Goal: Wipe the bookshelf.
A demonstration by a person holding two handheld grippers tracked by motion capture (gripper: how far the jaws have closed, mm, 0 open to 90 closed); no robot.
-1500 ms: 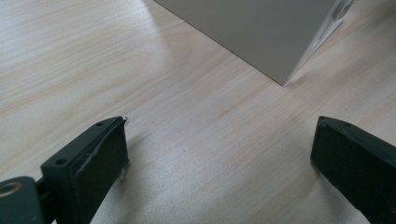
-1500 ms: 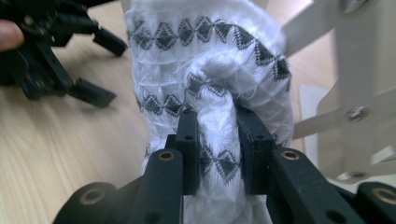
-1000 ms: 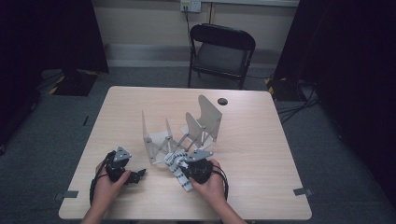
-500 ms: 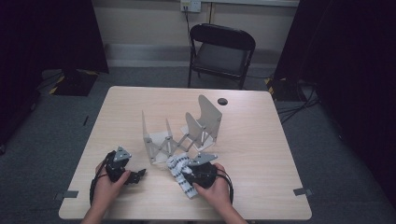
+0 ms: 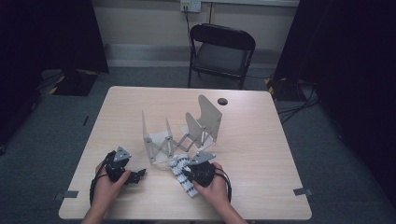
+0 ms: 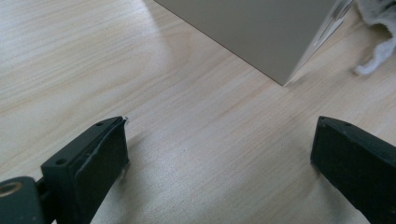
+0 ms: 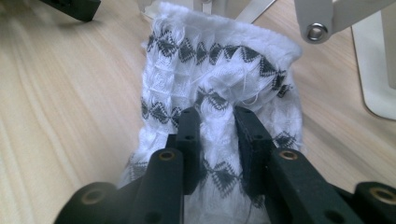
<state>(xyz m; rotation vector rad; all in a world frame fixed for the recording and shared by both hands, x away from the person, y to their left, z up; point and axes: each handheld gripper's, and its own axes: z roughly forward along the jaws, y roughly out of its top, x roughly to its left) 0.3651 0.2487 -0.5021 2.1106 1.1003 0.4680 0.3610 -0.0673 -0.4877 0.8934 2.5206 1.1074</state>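
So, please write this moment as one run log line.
right gripper: closing, pinching white patterned cloth | left gripper: open on table | rack: behind cloth

White sock (image 7: 219,93) with black diamond bands, pale wood-grain table (image 5: 261,140), white rack (image 5: 182,133), black chair (image 5: 222,46).
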